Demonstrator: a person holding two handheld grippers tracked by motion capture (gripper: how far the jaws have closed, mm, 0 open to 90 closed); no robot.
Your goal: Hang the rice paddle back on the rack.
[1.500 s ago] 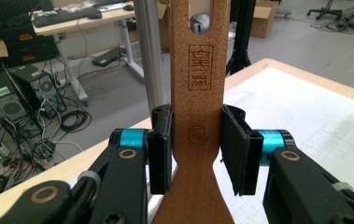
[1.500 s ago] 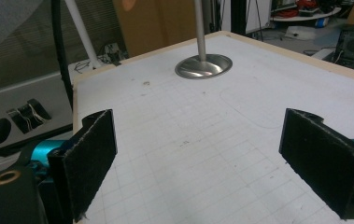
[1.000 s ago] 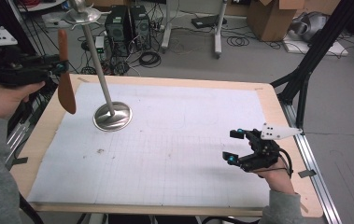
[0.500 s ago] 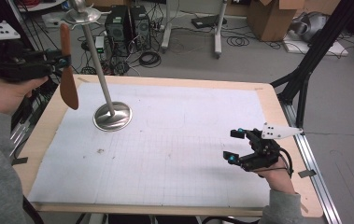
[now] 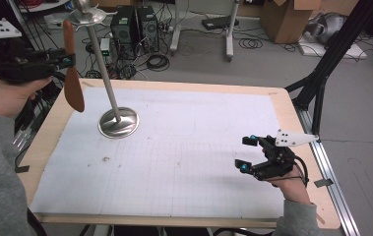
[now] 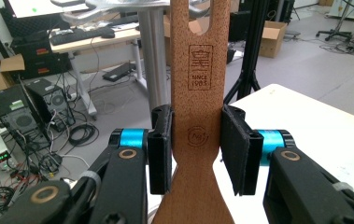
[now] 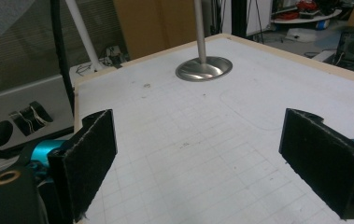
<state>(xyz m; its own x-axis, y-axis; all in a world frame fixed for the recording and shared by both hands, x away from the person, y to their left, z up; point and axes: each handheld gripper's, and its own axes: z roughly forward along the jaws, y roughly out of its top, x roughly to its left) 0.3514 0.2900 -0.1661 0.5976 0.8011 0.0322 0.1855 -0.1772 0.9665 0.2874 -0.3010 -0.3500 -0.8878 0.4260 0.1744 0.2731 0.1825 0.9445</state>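
Clamped in the left gripper (image 5: pixel 63 61) is a wooden spatula (image 5: pixel 72 73), held up in the air above the table's left edge; the left gripper view shows both black pads pressed against the narrow neck of its handle (image 6: pixel 197 116), with a burned-in stamp just above the pads and a slot at the handle's top end. From the high view the spatula hangs roughly upright, blade end down, and sits just beside the slanted metal pole of a stand (image 5: pixel 103 69), whose hooked top is close to the handle's upper end. That stand's round, shiny base (image 5: pixel 118 123) rests on the white gridded mat (image 5: pixel 184 162) that covers the wooden table (image 5: pixel 297 128). Well apart from all this, near the table's right edge, the right gripper (image 5: pixel 247 153) rests low over the mat with its jaws spread wide and nothing between the pads (image 7: pixel 90 154), pointing across the mat toward the stand's base.
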